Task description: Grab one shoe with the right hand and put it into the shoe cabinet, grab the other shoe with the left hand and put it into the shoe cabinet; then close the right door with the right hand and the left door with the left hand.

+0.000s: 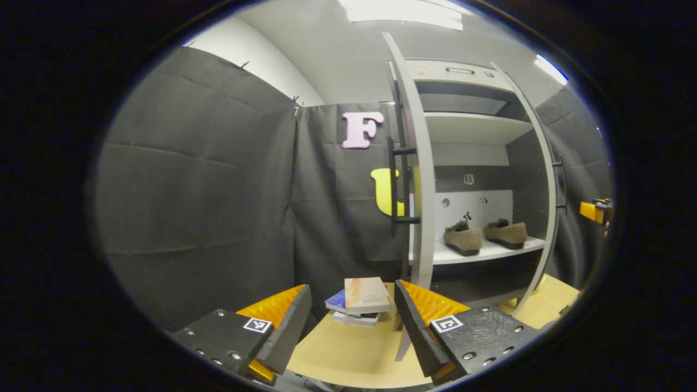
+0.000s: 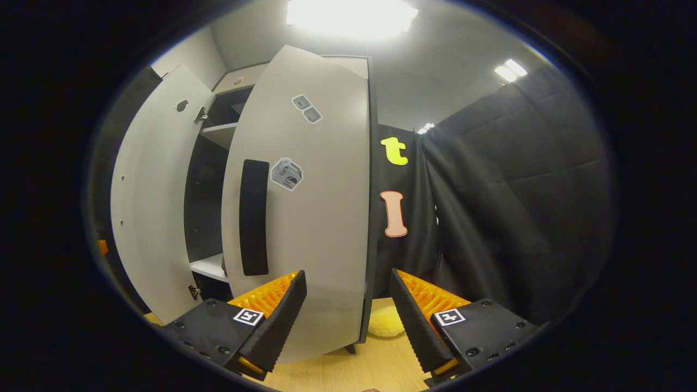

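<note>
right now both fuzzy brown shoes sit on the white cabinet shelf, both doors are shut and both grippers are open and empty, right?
Not quite: the doors are open, not shut. The left gripper view shows the left door swung wide, with both fuzzy brown shoes on the white shelf. The left gripper and right gripper are open and empty.

Black cloth walls (image 1: 218, 179) are enclosing the booth, ceiling lights (image 2: 351, 16) are glowing overhead, and a pale wooden tabletop (image 1: 348, 354) is lying below.
</note>
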Action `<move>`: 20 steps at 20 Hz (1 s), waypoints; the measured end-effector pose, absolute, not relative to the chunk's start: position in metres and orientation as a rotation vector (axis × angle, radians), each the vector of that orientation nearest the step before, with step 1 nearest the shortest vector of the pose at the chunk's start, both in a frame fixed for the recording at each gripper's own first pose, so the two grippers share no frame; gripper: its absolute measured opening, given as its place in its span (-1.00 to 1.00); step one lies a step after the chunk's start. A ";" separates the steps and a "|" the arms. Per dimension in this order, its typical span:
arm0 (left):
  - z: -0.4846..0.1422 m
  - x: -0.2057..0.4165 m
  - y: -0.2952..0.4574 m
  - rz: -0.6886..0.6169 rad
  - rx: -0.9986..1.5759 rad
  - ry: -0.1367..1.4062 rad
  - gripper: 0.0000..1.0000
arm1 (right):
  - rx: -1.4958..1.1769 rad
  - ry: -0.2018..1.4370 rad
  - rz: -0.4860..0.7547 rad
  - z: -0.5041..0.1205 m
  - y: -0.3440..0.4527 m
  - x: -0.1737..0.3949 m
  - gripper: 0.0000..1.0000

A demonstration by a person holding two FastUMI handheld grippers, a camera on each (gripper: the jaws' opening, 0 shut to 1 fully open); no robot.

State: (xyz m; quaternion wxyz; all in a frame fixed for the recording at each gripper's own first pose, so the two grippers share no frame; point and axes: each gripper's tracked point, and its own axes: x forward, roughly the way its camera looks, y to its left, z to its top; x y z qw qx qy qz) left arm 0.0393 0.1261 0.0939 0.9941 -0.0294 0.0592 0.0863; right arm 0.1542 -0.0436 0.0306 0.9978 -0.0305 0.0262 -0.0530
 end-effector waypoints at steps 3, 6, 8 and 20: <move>0.102 0.062 0.148 0.214 -0.091 0.119 0.87 | -0.076 0.065 -0.110 0.024 -0.056 0.139 0.94; 0.112 0.086 0.166 0.255 -0.102 0.106 0.87 | -0.096 0.071 -0.125 0.019 -0.070 0.126 0.95; 0.118 0.101 0.175 0.284 -0.094 0.093 0.87 | -0.103 0.082 -0.128 0.013 -0.075 0.119 0.94; 0.167 0.134 0.138 0.236 -0.019 -0.003 0.87 | -0.043 0.126 -0.150 -0.014 -0.092 0.104 0.96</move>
